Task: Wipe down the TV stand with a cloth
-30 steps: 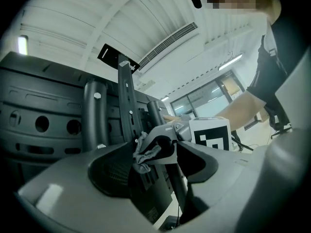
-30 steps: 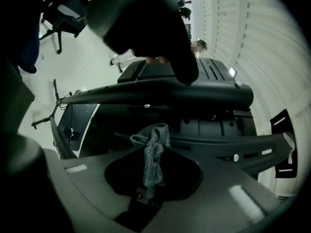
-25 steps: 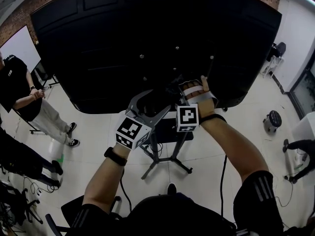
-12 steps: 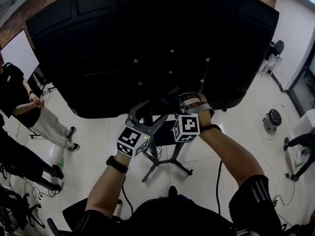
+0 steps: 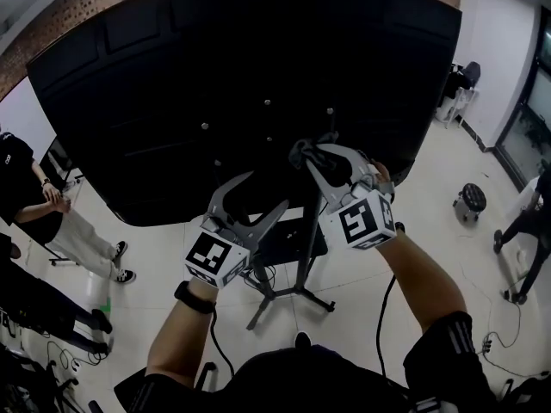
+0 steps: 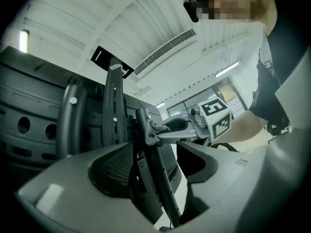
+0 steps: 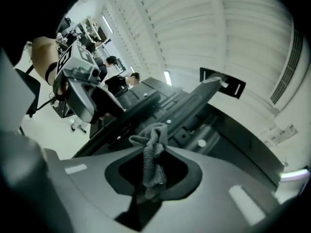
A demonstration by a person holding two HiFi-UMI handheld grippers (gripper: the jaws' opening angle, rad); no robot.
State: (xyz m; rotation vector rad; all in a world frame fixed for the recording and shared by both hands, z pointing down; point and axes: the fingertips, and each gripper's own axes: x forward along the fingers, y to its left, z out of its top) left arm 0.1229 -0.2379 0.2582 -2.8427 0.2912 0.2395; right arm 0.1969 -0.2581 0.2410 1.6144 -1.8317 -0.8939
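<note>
The black TV stand's column (image 5: 307, 241) rises from splayed floor legs (image 5: 287, 296) to the back of a big black TV (image 5: 215, 84). My right gripper (image 5: 303, 155) is shut on a crumpled grey cloth (image 5: 301, 151), held high against the column just under the TV back. The cloth (image 7: 152, 160) hangs between that gripper's jaws in the right gripper view. My left gripper (image 5: 251, 198) is open, lower and to the left. A slim black strut of the stand (image 6: 154, 178) runs through the gap between its jaws. The left gripper view also shows the right gripper (image 6: 187, 128) pressing the cloth (image 6: 156, 130) on the strut.
A person (image 5: 30, 188) stands at the left on the pale tiled floor, with more legs and cables below them. A round stool (image 5: 471, 201) and another person (image 5: 527, 226) are at the right. A black cable (image 5: 382, 304) trails on the floor by the stand.
My right gripper has risen up the column with the cloth, closer to the TV back. The left gripper has shifted slightly left and down, and my head has leaned in.
</note>
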